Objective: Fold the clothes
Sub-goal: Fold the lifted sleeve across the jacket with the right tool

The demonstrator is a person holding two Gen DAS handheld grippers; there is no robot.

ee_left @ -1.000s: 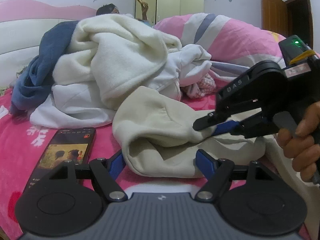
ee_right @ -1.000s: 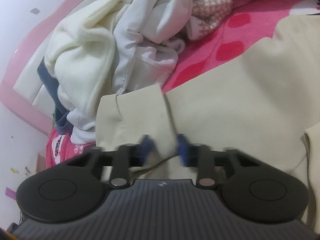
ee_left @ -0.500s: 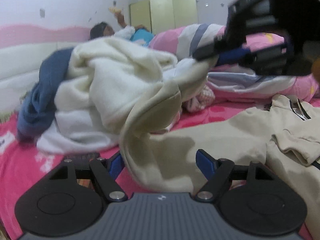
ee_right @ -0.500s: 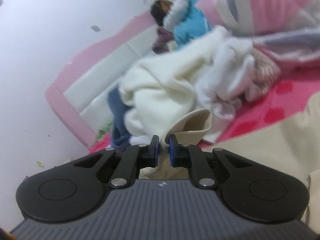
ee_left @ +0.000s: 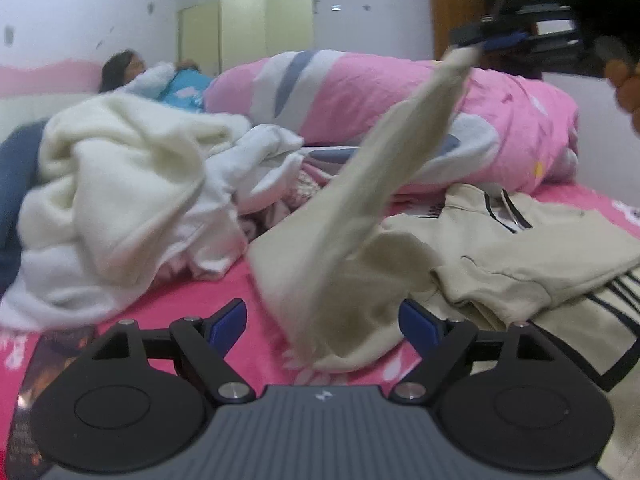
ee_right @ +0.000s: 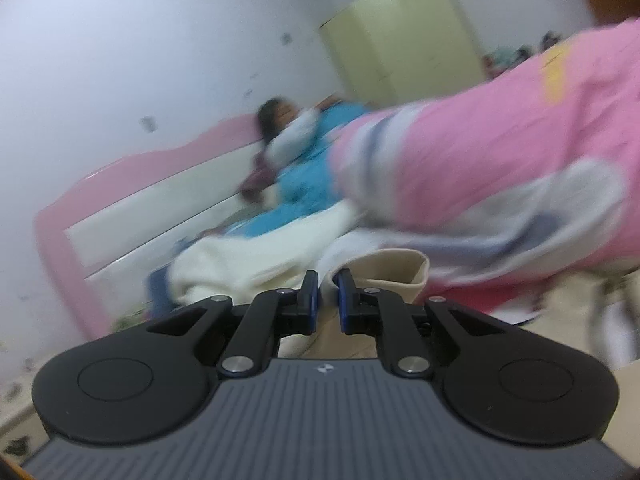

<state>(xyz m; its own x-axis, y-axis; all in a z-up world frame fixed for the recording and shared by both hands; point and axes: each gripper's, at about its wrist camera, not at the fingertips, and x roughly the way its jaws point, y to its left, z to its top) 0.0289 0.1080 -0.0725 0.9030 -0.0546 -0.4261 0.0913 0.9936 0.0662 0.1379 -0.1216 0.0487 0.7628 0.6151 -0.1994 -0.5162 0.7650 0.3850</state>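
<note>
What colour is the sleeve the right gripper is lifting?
Beige, plain. The sleeve shows best in the left wrist view, pinched by the right gripper.

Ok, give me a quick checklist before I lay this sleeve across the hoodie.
1. Right gripper shut on the sleeve: ok.
2. Sleeve lifted off the bed: ok.
3. Left gripper open and holding nothing: ok.
4. Hoodie body flat: not ok, folds near the left gripper.
5. Phone away from the hoodie: ok.
6. How much cuff sits between the fingers: cannot tell, blurred.
</note>
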